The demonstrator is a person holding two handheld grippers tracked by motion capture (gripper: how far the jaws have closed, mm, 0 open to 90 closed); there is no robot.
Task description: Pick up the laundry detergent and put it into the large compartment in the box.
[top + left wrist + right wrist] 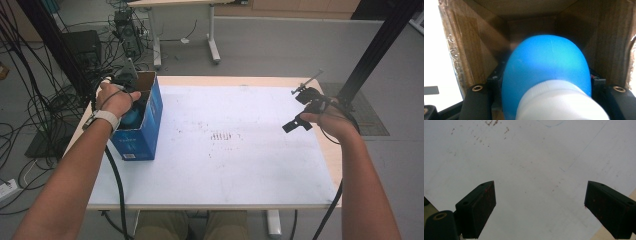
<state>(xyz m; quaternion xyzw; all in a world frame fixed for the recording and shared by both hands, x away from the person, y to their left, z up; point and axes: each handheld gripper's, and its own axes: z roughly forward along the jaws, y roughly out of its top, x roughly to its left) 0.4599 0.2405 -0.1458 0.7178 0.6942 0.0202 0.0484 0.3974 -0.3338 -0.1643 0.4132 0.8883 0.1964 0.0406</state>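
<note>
A blue cardboard box (145, 132) stands open-topped at the table's left edge. My left gripper (133, 102) reaches down into it. In the left gripper view a blue bottle (546, 62) with a white cap (559, 102) sits between the black jaws, and the left gripper (546, 83) is shut on it, with the box's brown inner walls (474, 50) all around. A bit of that blue bottle (131, 118) shows under the hand. My right gripper (301, 110) hovers over the table's right side; the right gripper (540, 207) stands open with nothing between its jaws.
A white mat (225, 150) with faint reddish specks covers the table. Cables (30, 105) and dark equipment (82, 47) lie on the floor to the left. Black frame posts (375, 50) rise at the back corners, and another table's leg (214, 45) stands behind.
</note>
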